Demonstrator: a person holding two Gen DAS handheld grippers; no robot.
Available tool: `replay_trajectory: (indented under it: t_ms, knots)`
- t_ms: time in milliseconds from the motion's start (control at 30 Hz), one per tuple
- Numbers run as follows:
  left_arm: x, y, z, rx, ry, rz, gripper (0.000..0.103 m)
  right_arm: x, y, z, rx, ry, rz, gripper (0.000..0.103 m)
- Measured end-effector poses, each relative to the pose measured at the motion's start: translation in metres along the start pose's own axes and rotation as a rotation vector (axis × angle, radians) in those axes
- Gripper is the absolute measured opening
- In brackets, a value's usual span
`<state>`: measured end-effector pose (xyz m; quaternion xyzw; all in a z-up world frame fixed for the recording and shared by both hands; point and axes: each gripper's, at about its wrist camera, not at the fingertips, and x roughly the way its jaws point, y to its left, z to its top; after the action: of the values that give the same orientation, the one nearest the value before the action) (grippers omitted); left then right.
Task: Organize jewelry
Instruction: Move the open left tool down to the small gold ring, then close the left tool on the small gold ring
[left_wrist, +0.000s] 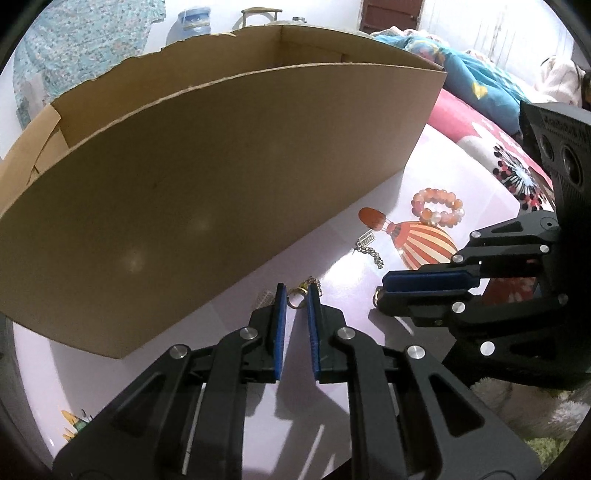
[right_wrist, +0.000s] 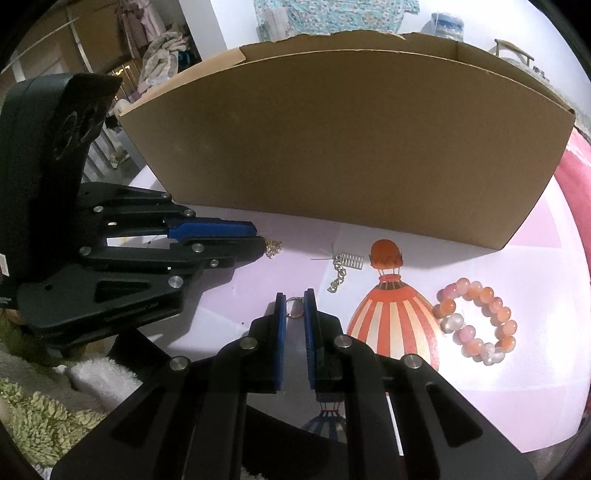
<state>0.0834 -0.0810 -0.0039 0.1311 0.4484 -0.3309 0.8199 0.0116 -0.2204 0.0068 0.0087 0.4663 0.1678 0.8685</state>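
Left tongs (left_wrist: 295, 293) clenched on gold ring (left_wrist: 295, 301) and chain, centre frame beside cardboard box (left_wrist: 221, 184). Right tongs (right_wrist: 293, 301) clenched on small ring (right_wrist: 294, 308), centre frame. Bead bracelet (right_wrist: 476, 321) lies lower right on table (right_wrist: 535, 369). Judgement: lift straight, clear box wall before letting go

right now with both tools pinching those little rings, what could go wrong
1. The left tool holds its gold ring only at the very tips, so it could slip out on the lift.
2. The box wall rises high just ahead; either hand could clip its rim going over.
3. The right tool and its silver ring sit near the loose silver chain, which a sweep could drag.
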Motion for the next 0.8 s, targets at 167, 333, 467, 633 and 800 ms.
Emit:
replay_trajectory:
  t_ms: [167,333,467,633,800]
  knots:
    - [0.004,-0.004,0.004,0.017,0.003,0.003,0.018,0.001,0.001,0.000,0.000,-0.001,-0.001,0.010]
    - [0.004,-0.006,0.003,0.035,-0.005,0.020,0.017,0.001,0.001,0.000,0.000,-0.001,0.000,0.010]
    - [0.001,-0.005,0.000,0.053,-0.013,0.023,0.014,0.001,0.002,0.000,0.000,-0.002,0.000,0.010]
    - [-0.001,-0.008,-0.005,0.066,-0.015,0.018,0.011,0.001,0.001,0.000,-0.001,-0.014,0.005,0.010]
    - [-0.003,-0.009,-0.009,0.051,-0.024,0.019,0.011,0.001,0.000,-0.001,0.002,-0.015,0.008,0.010]
